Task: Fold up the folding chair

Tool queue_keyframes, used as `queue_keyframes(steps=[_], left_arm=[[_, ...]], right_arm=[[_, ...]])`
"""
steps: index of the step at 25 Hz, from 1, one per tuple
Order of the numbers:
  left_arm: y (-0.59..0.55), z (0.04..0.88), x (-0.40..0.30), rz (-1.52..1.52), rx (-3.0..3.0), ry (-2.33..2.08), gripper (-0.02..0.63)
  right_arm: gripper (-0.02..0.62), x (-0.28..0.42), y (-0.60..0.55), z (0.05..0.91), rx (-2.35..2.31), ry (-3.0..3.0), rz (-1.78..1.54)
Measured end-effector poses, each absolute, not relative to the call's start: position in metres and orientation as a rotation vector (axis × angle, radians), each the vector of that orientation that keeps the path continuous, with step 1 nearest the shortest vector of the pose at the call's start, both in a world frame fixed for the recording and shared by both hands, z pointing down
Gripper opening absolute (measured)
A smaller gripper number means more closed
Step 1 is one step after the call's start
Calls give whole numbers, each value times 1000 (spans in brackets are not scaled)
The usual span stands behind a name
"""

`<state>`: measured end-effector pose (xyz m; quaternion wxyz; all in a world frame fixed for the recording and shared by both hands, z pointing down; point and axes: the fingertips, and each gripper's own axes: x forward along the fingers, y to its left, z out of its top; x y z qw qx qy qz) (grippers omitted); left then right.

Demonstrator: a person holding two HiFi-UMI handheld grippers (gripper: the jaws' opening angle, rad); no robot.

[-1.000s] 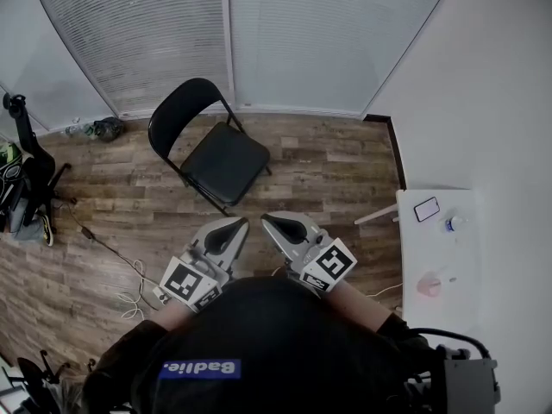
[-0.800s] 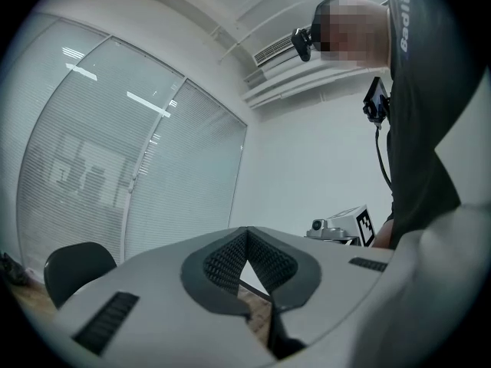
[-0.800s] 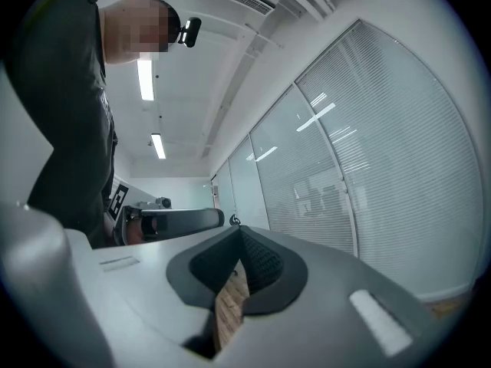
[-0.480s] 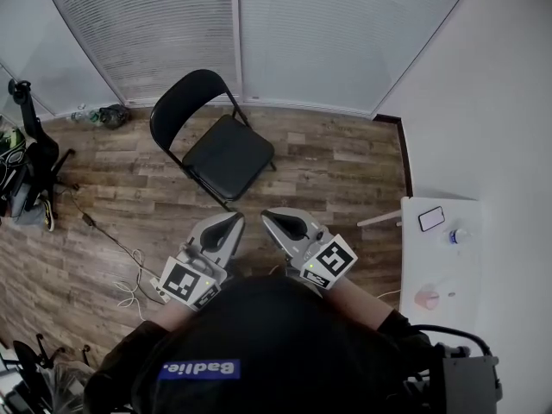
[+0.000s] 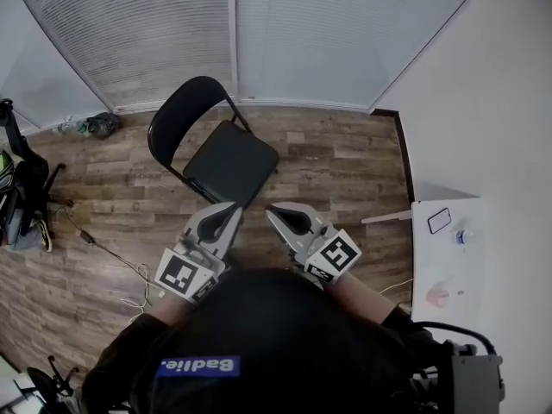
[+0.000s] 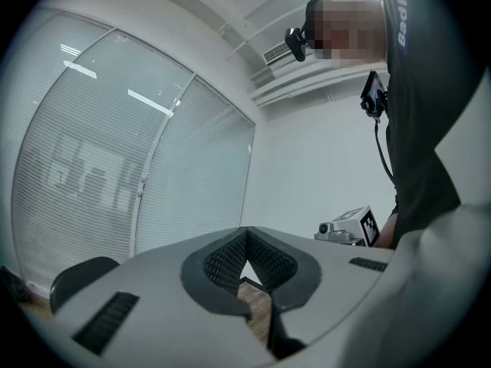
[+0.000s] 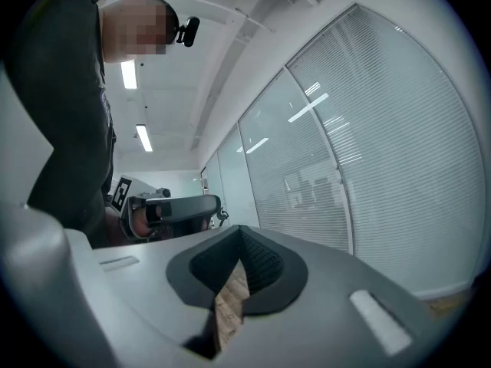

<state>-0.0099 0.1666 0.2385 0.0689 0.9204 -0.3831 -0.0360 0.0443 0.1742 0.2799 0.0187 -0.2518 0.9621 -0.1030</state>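
1. Left gripper [image 5: 233, 208] has its jaws closed together with nothing between them. Its own view shows the ribbed pads meeting, with only wood floor [image 5: 336, 158] seen through the slit below them.
2. Right gripper [image 5: 271, 209] is likewise closed and empty, and sits just beside the left one. The two tips lie near each other and both point forward.
3. Each gripper carries its marker cube behind the jaws, close to the person's dark sleeves [image 5: 138, 352].
4. Folding chair [image 5: 228, 158], black, stands unfolded on the floor directly ahead of both tips. The near corner of its seat is just in front of the left gripper, and from above I cannot tell whether they touch.
5. Its curved backrest [image 5: 177, 115] is beyond the seat, ahead and to the left of the left gripper.
6. Closed window blinds [image 5: 172, 33] fill the wall beyond the chair.
7. White table [image 5: 448, 261] stands well off to the right of the right gripper, with a phone [image 5: 440, 220] lying on it.
8. Loose cables [image 5: 108, 253] trail on the floor to the left of the left gripper.
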Motion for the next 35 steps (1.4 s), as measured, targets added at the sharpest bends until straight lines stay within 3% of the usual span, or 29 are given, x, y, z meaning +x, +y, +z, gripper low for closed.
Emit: queue_keyframes(steps=[13,35], left_arm=[[76,255,-94,-104,2775,-1029,5],[4,306,-65,15,2640,-1212,5]], right_arm=[[2,-34,74,284,-949,2958,-296],[2,20,15,347,-933,2951,-511]])
